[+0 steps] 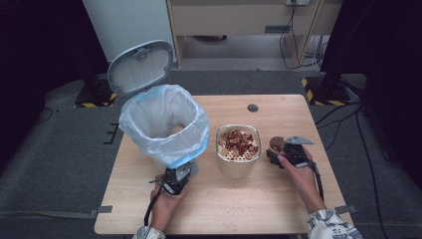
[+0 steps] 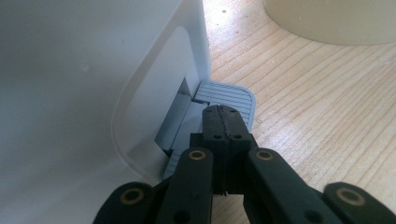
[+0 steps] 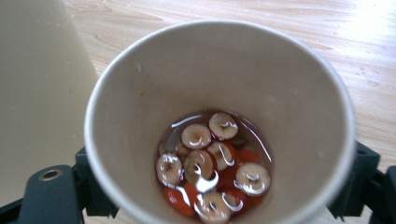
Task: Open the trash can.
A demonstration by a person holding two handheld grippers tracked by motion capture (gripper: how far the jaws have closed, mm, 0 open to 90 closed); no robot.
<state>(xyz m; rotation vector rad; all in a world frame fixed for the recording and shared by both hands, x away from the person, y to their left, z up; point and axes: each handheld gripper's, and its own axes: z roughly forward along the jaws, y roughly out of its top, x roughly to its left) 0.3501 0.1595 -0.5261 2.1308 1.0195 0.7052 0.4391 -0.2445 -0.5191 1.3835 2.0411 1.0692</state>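
Note:
A white pedal bin [image 1: 164, 124] lined with a pale blue bag stands on the left of the table, its grey lid [image 1: 141, 67] raised. My left gripper [image 1: 175, 180] is shut, and its closed tips [image 2: 223, 122] rest on the bin's grey ribbed pedal [image 2: 229, 95]. My right gripper [image 1: 278, 151] is shut on a paper cup [image 1: 276, 143], with a black finger [image 3: 51, 186] at each side of its wall. In the cup [image 3: 219, 93] lie pale fruit slices and red berries [image 3: 212, 163] in a little liquid.
A cream bowl [image 1: 238, 162] with a perforated insert holding more red and pale slices [image 1: 239, 142] stands between bin and cup. Its wall rises close to the cup's left [image 3: 37, 93]. Bare wood lies along the table's front. The table has a round cable hole [image 1: 253, 107] at the back.

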